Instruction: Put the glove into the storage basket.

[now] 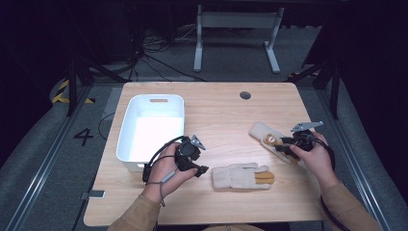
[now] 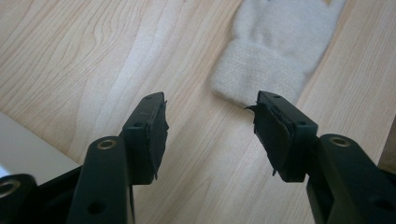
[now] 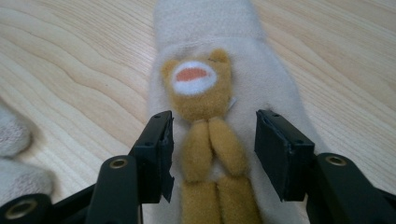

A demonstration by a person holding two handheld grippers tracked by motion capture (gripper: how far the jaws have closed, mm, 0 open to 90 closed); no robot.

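Beside the white bin on the bench, the left gripper hovered with its fingers spread and empty, aimed at the cuff of a cream mitten lying just right of it. Farther right of the bin, the right gripper sat low over a second mitten with a bear figure, fingers released and straddling the bear's brown arms. Closing there would probably pinch only the plush figure or top layer, so that mitten could slip free or drag across the wood.
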